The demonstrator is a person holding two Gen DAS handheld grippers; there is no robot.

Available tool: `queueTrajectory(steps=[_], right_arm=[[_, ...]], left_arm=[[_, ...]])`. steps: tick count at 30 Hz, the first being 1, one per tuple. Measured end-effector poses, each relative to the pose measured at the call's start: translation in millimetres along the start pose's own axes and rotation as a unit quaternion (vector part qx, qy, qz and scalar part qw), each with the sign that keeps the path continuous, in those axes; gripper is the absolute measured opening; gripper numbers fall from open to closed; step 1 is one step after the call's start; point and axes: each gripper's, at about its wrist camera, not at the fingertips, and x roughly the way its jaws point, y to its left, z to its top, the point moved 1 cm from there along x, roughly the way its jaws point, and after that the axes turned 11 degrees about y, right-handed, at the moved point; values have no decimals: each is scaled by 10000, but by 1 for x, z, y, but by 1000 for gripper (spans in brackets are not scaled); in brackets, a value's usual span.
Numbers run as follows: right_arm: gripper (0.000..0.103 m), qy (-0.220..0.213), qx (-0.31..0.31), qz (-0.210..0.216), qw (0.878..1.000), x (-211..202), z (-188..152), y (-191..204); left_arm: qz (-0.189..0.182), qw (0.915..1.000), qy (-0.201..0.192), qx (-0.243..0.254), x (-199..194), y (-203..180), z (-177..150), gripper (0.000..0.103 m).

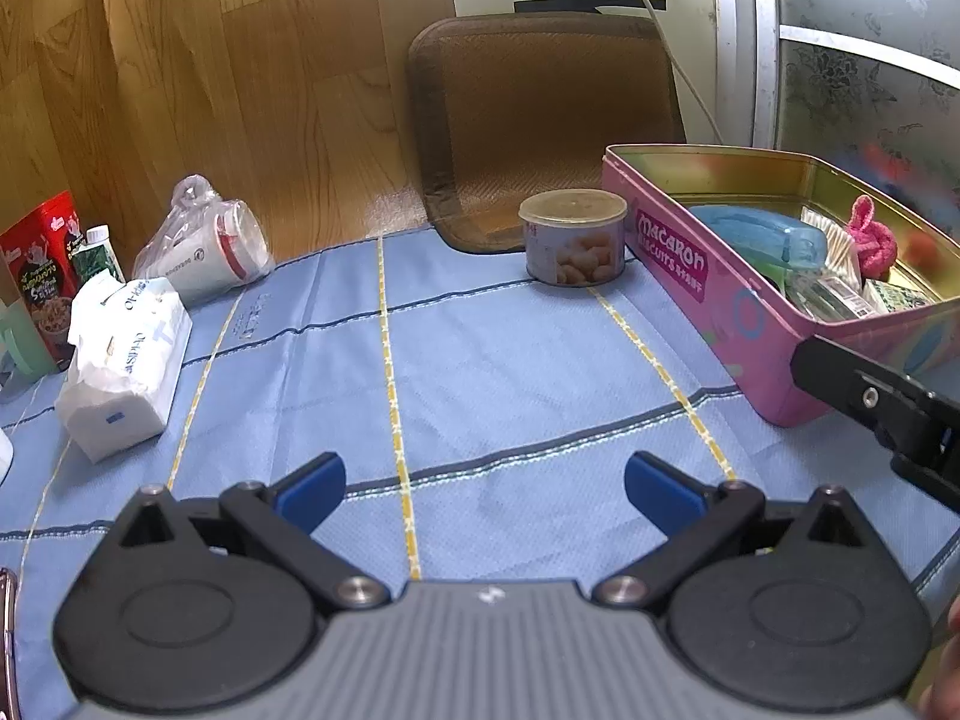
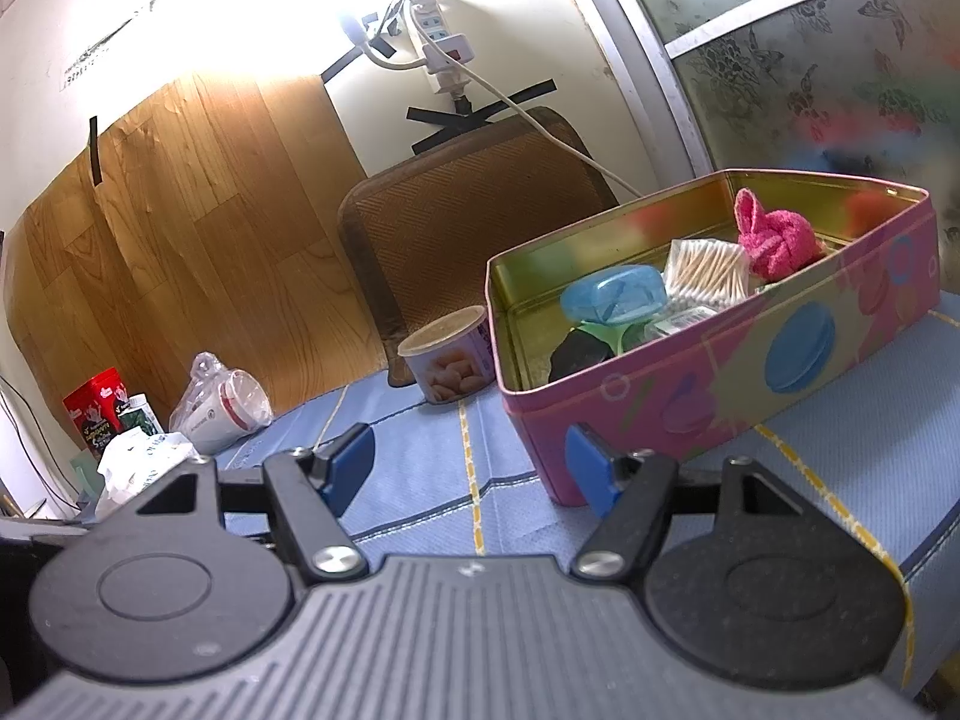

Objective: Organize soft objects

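Glossy metal tin [image 2: 720, 384] (gold inside), matt woven tablecloth [image 1: 480, 372], fuzzy pink cloth [image 2: 774, 240].

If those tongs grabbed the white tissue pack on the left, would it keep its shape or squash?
Probably squash: the tissue pack has a crinkled soft wrapper and already bulges unevenly. It looks light for its bulk, so a push would likely slide it across the blue cloth rather than tip it. The plastic film may be a bit slippery.
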Motion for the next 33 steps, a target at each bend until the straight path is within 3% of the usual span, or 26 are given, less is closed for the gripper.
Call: queueTrajectory(steps=[28, 33], right_arm=[[73, 24, -25, -24, 10000, 1, -1, 2], [73, 43, -46, -23, 10000, 2, -2, 3]], left_arm=[[-36, 9998, 93, -172, 5, 6, -1, 103], [-122, 9998, -33, -140, 1, 7, -1, 103]])
